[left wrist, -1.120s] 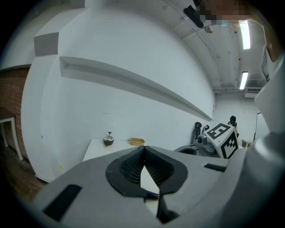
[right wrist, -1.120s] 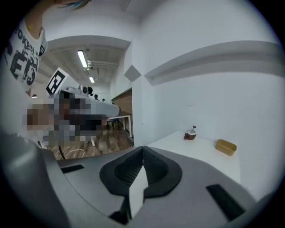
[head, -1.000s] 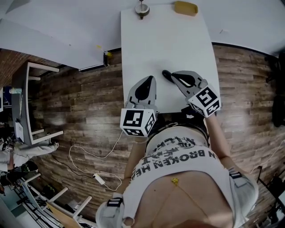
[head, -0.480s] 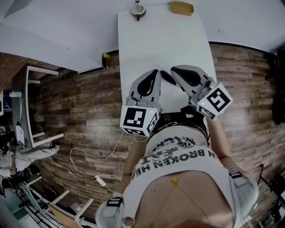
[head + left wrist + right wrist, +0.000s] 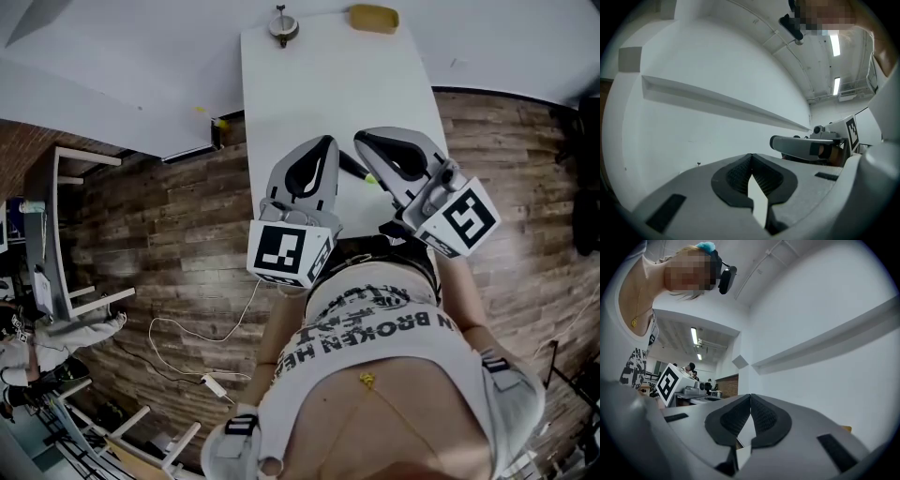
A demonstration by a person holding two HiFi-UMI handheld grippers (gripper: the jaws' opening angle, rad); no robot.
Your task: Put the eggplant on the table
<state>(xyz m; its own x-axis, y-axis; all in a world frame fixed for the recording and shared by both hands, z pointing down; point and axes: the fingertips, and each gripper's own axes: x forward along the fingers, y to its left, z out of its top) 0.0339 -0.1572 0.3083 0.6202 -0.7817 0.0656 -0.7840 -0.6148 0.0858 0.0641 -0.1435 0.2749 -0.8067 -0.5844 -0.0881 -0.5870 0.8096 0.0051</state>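
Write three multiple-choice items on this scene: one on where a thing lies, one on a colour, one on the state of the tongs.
1. Where does the yellow object lie?
A. At the far end of the table
B. At the table's near edge
C. Under the table

2. What colour is the table top?
A. Brown
B. White
C. Green

3. How do the right tongs stand?
A. Wide open
B. Shut on the yellow object
C. Shut, with nothing between them

Answers:
1 A: the head view shows it right by the table's far edge.
2 B: the top shows plain white in the head view.
3 C: the right gripper view shows the two pads meeting at their tips with nothing held there.
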